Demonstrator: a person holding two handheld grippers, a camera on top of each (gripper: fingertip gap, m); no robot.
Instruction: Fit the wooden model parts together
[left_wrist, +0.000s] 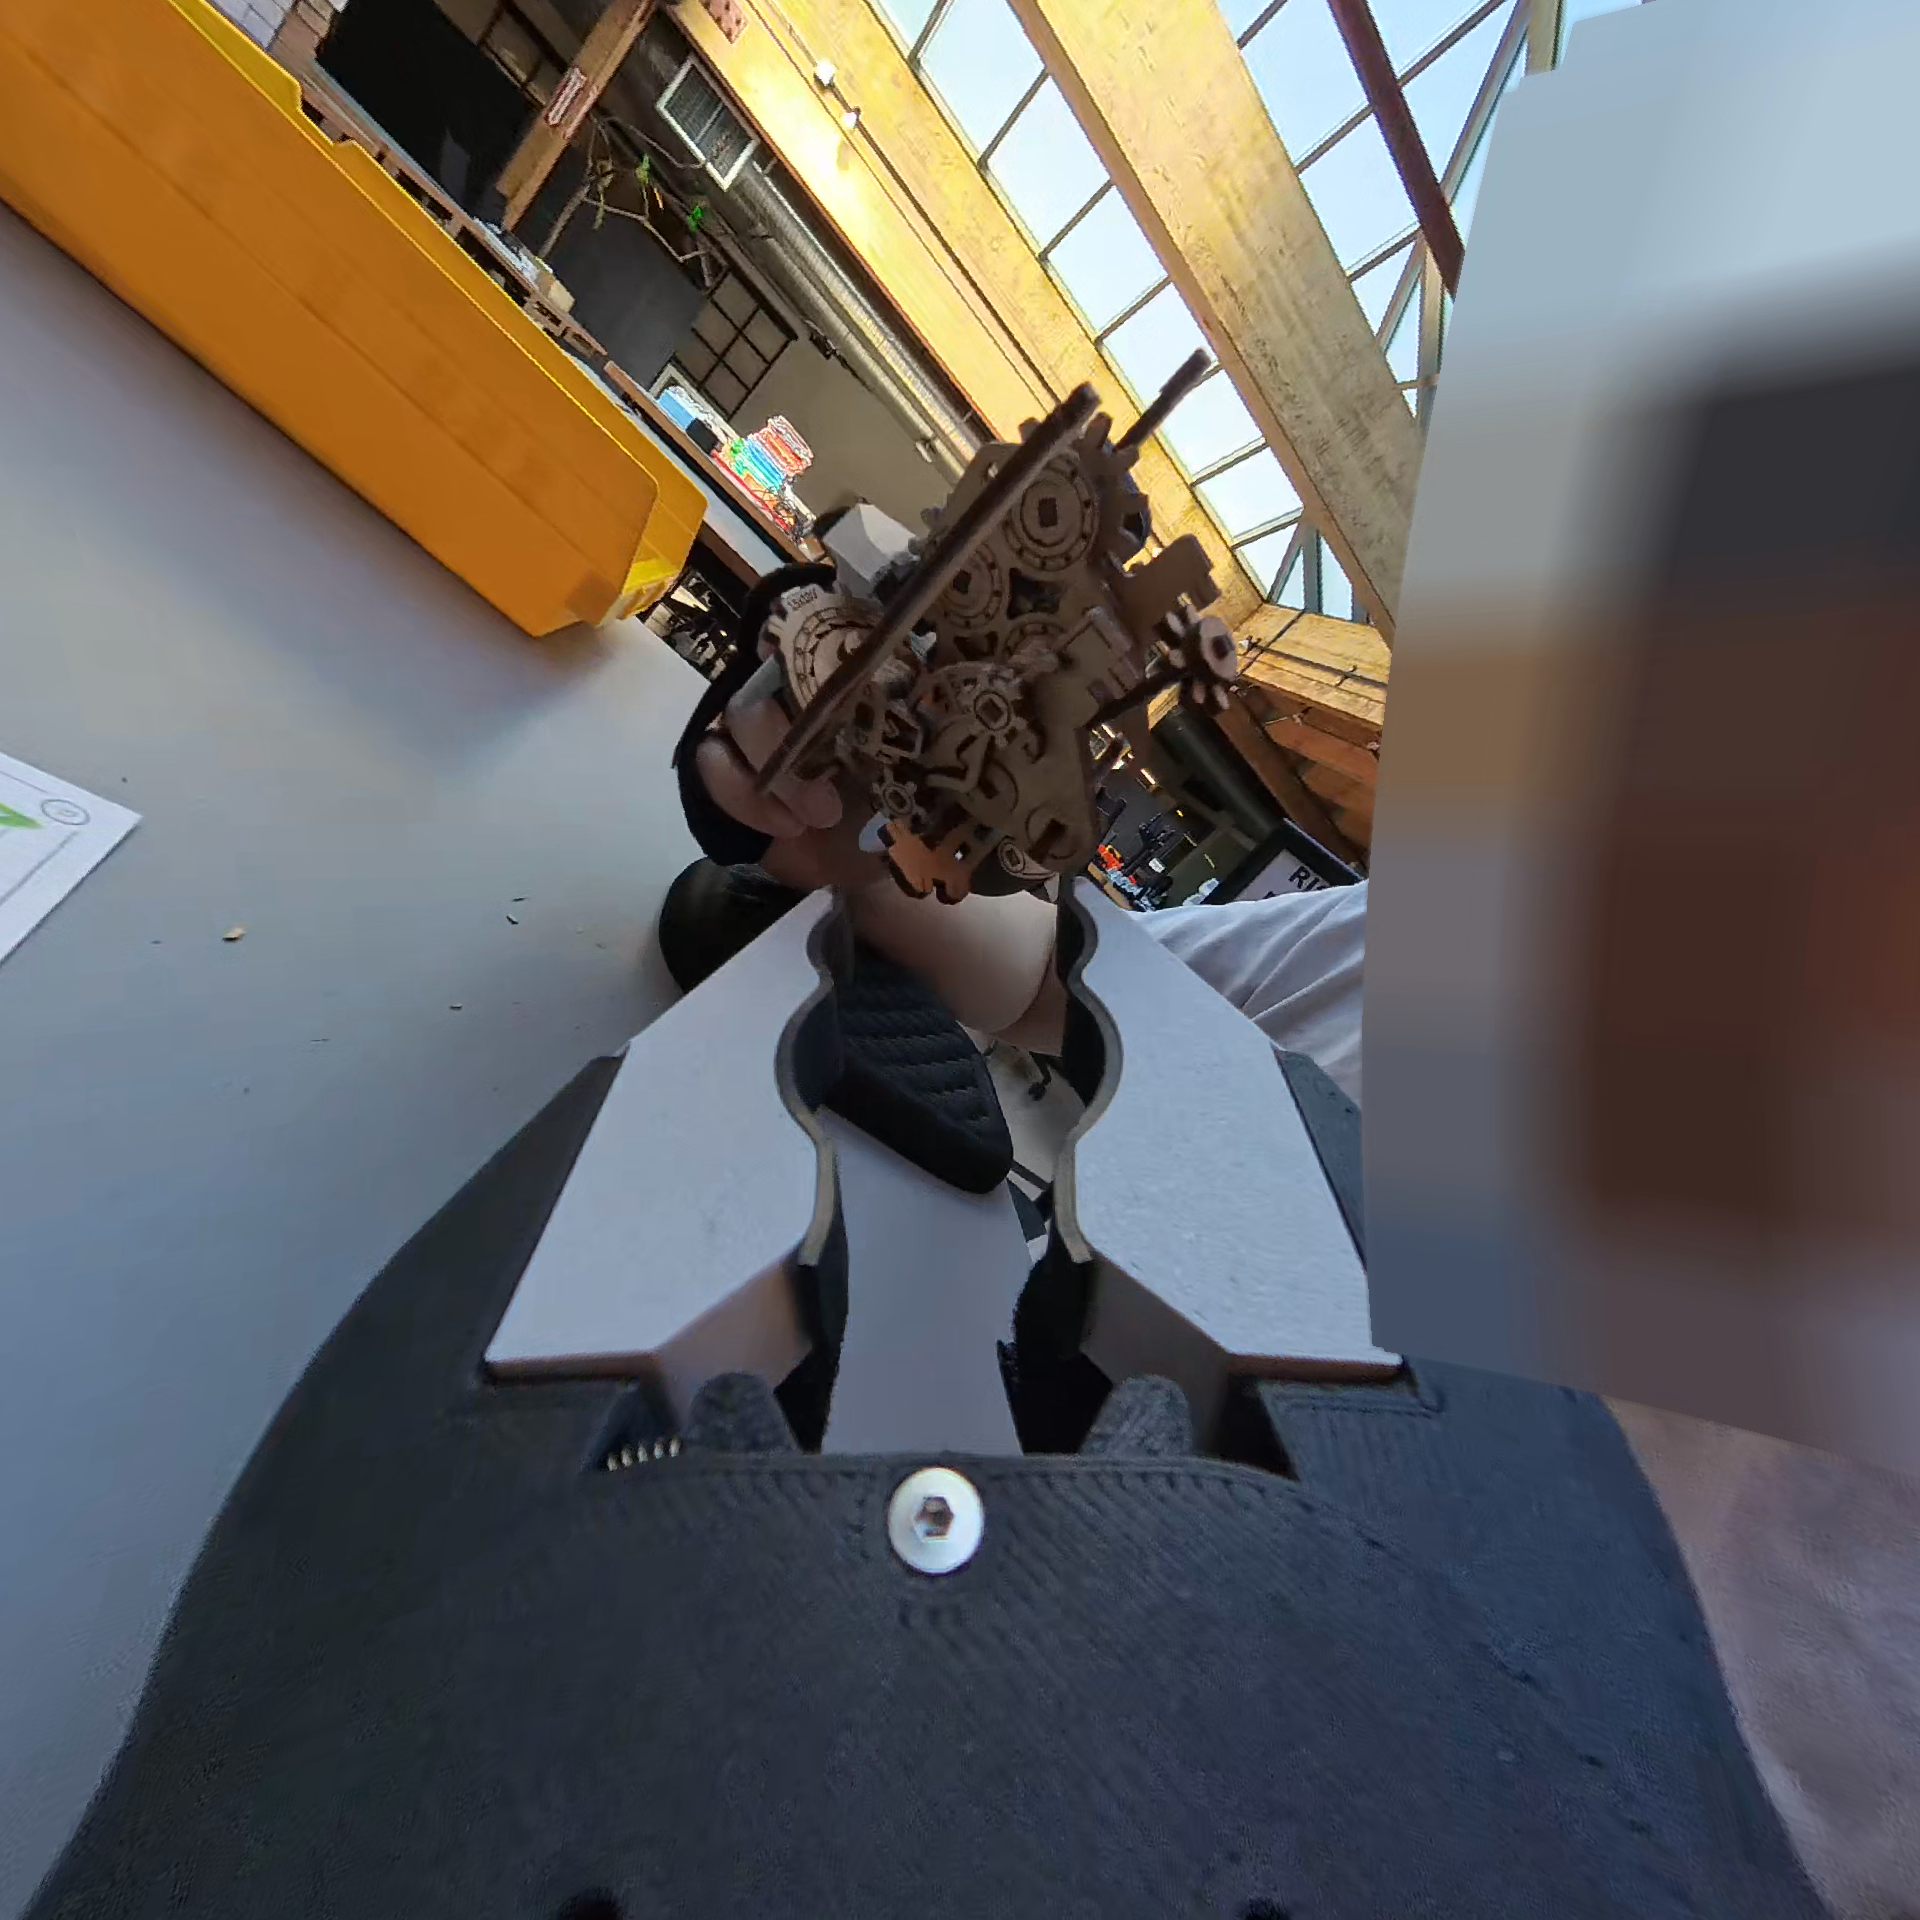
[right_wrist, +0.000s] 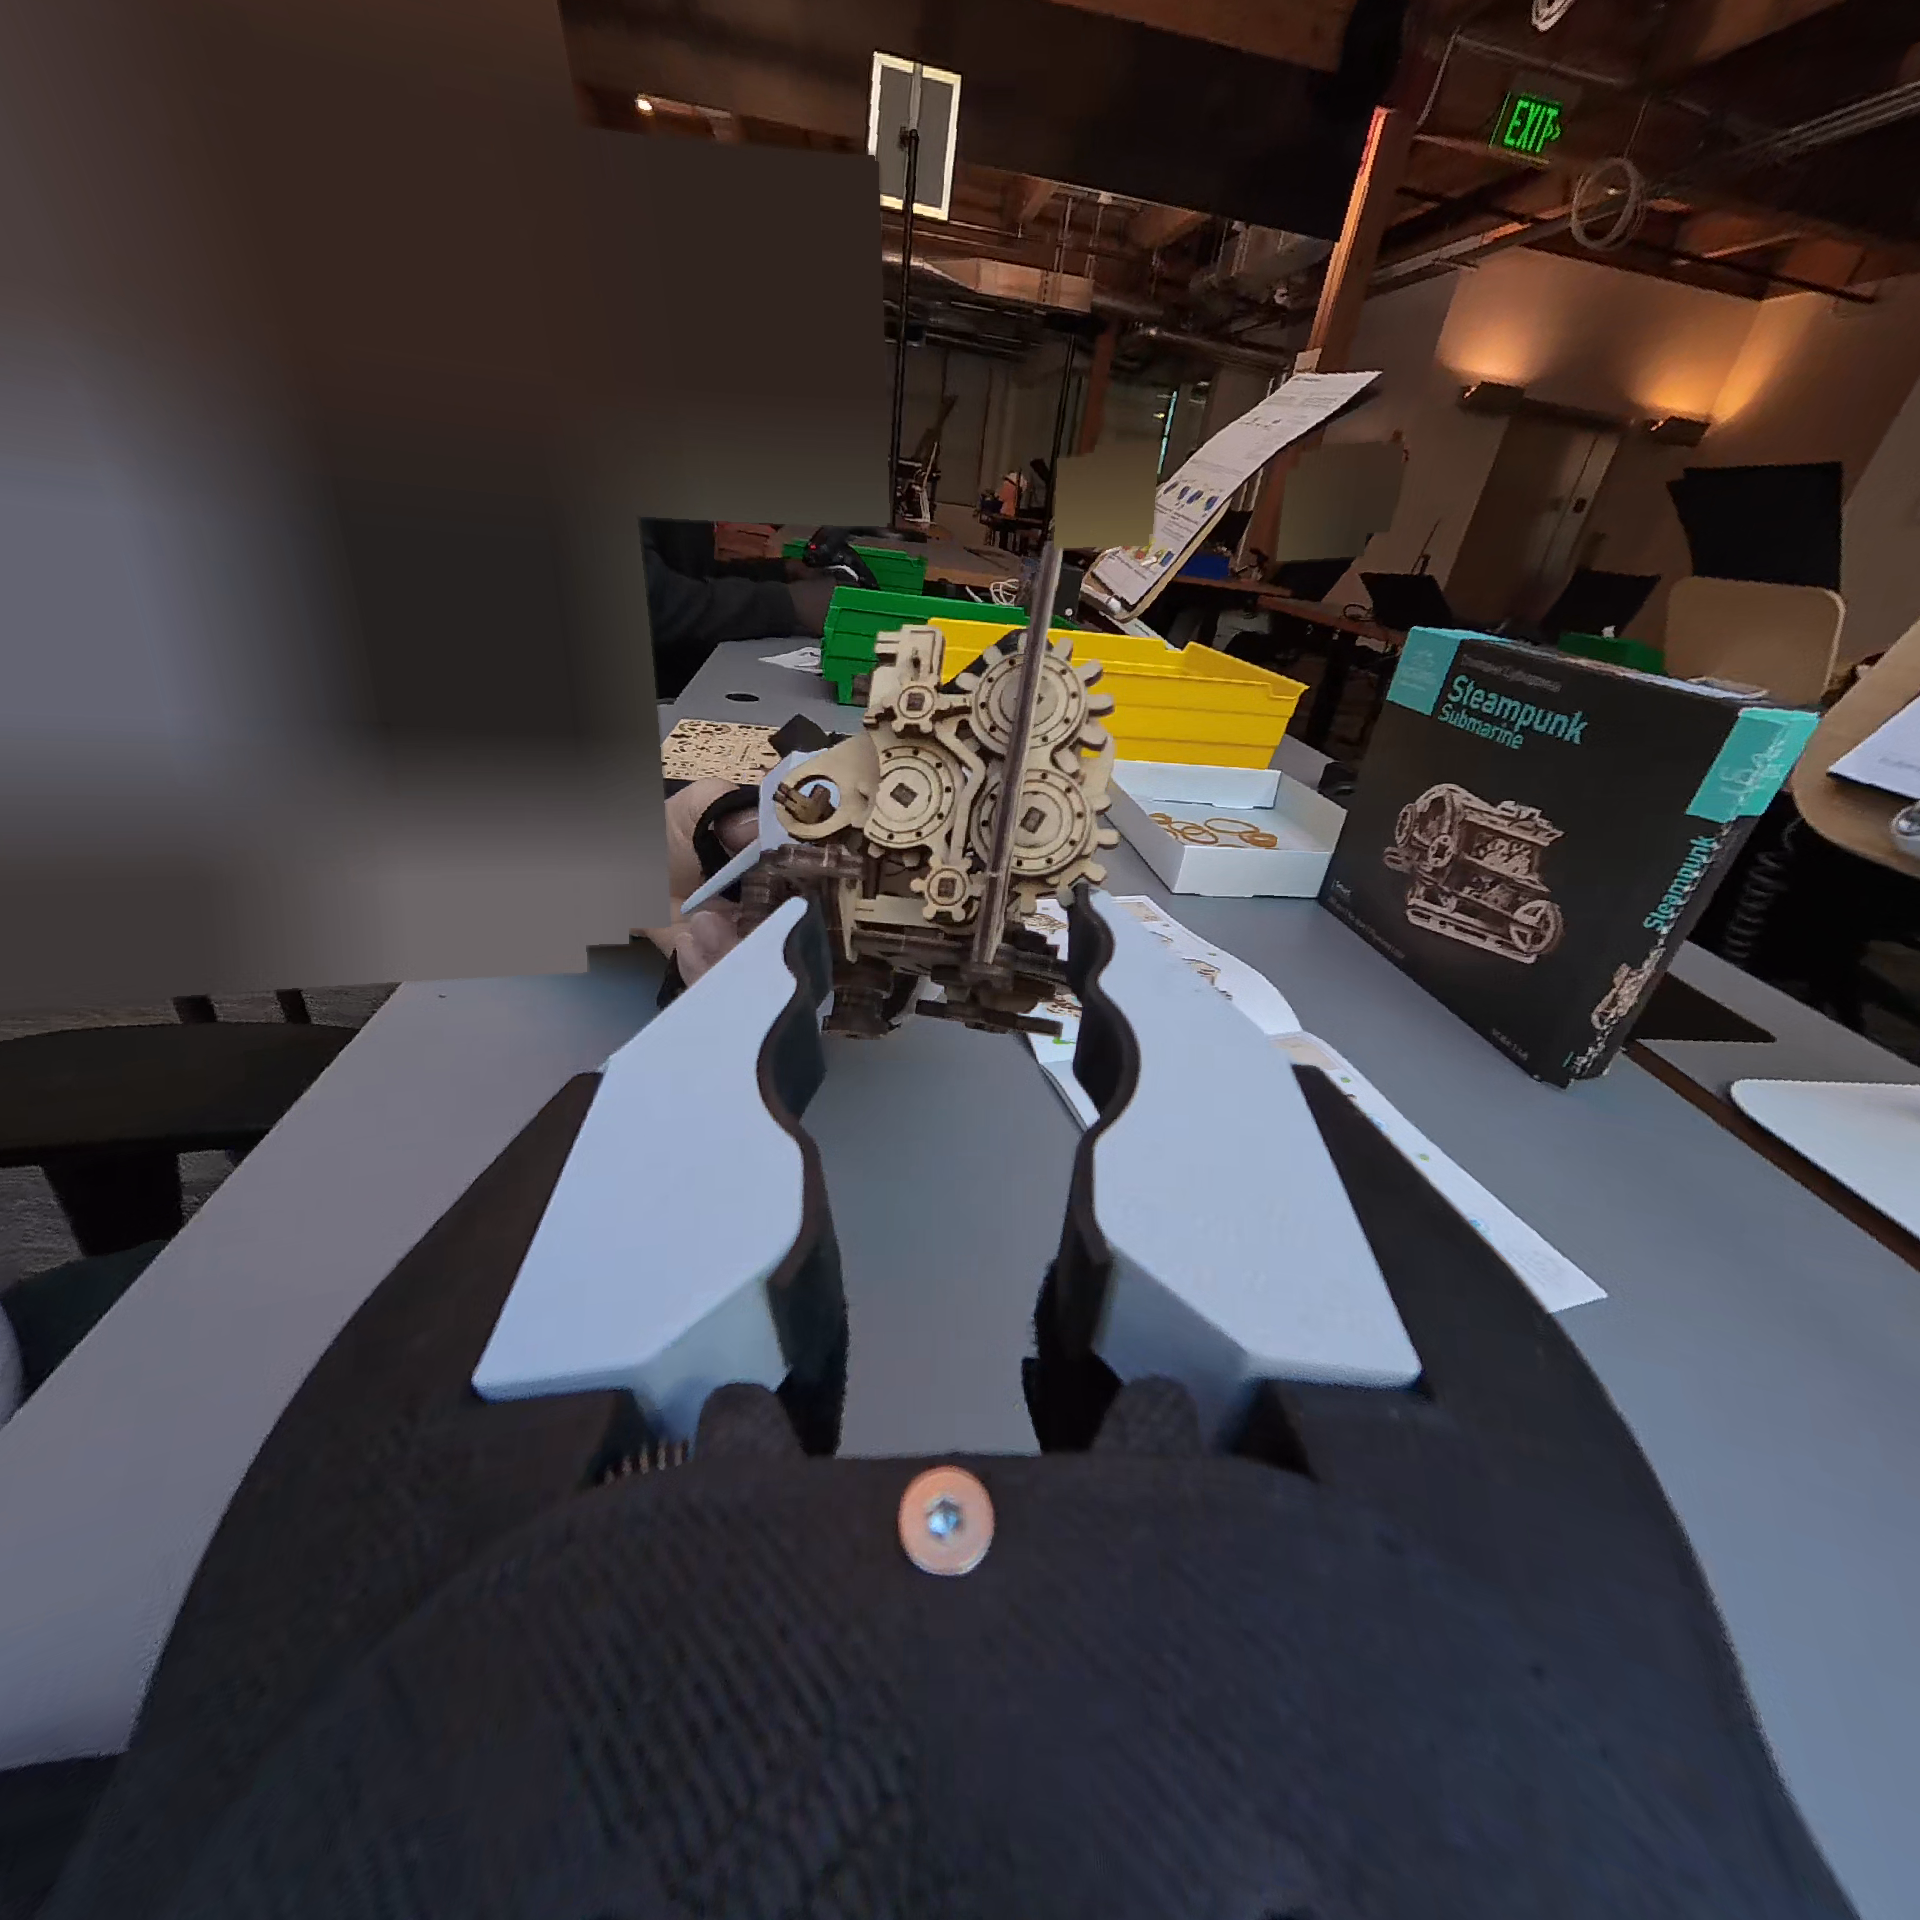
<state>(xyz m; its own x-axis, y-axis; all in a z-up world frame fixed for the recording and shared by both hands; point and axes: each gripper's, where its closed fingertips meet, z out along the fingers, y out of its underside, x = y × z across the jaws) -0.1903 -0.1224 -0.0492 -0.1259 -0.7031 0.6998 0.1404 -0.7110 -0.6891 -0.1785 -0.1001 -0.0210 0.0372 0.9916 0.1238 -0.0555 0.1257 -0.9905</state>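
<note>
Your left gripper (left_wrist: 951, 904) has matt pale plastic fingers (left_wrist: 717, 1122) with a faint grain, dark rubbery liners and a ribbed black printed body; a shiny metal screw (left_wrist: 935, 1525) sits in it. Your right gripper (right_wrist: 940, 914) is built alike. The wooden model (right_wrist: 956, 821) you see is thin laser-cut plywood, pale faces, dark scorched edges. The table (right_wrist: 1714, 1299) is smooth matt grey. The yellow bin (right_wrist: 1195, 696) is glossy plastic, the box (right_wrist: 1538, 852) printed card.
</note>
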